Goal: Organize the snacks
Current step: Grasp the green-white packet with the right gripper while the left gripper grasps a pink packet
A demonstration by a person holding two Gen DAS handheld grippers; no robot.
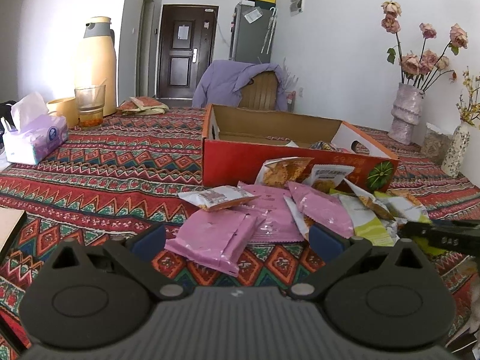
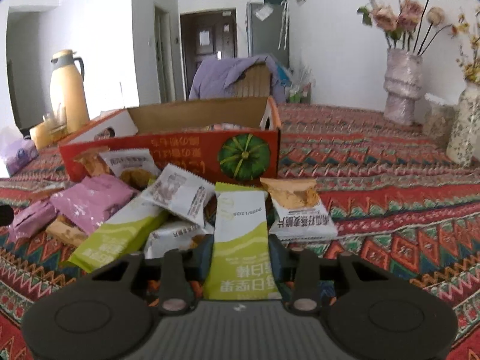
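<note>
The right claw point(image 2: 240, 252) is clamped on a green-and-white snack packet point(image 2: 241, 240) that stands up between its dark pads. Just ahead and to its left lies a heap of pink, white and green packets point(image 2: 126, 210) on the patterned bench cloth point(image 2: 390, 210), and one oat-crisp packet point(image 2: 300, 210) rests just ahead to its right. Beyond the heap stands the open red carton point(image 2: 186, 156) with a green pumpkin printed on its near wall.
</note>
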